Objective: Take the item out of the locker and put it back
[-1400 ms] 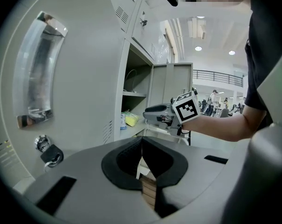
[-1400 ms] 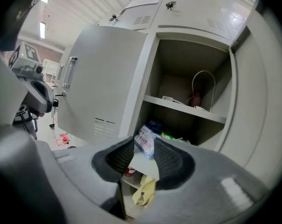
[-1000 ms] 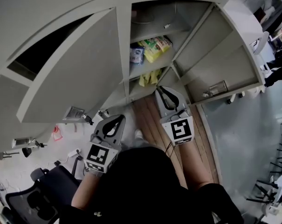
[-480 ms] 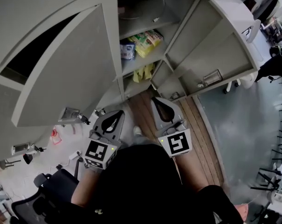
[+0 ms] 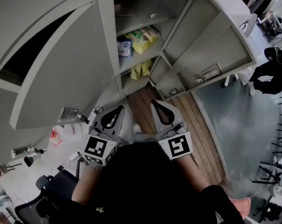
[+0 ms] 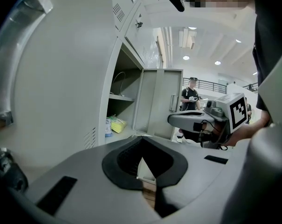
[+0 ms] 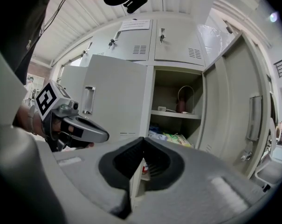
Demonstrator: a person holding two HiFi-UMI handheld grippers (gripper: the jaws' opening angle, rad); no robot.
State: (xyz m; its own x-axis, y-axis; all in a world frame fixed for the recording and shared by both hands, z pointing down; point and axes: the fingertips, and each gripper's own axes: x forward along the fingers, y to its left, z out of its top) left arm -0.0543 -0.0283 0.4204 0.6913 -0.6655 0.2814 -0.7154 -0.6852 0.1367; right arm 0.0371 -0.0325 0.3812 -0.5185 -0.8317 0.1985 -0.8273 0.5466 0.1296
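The locker (image 5: 110,55) stands open at 12 o'clock of both grippers in the head view, with its door (image 5: 224,55) swung out at 3 o'clock of the shelves. The yellow-green packet (image 5: 143,34) lies flat on the middle shelf: a soft, rectangular, shiny pack, pale yellow with green patches, its print too small to read. A blue-and-white pack (image 5: 124,46), smaller and upright, sits just beside it at 8 o'clock. On the shelf below lies a crumpled yellow item (image 5: 141,70); what it is cannot be told. In the right gripper view a thin cable (image 7: 183,97) hangs in a loop on the top shelf.

The left gripper (image 5: 120,108) and the right gripper (image 5: 154,102) are held side by side, near each other and apart, above the wooden floor (image 5: 189,120), both pointing toward the locker and well short of its shelves. Each gripper's own view shows its jaws closed together at the tips with nothing between them. The packet sits at 12 o'clock beyond the right gripper's jaw tips and at 10 o'clock of the left gripper's, untouched by either.
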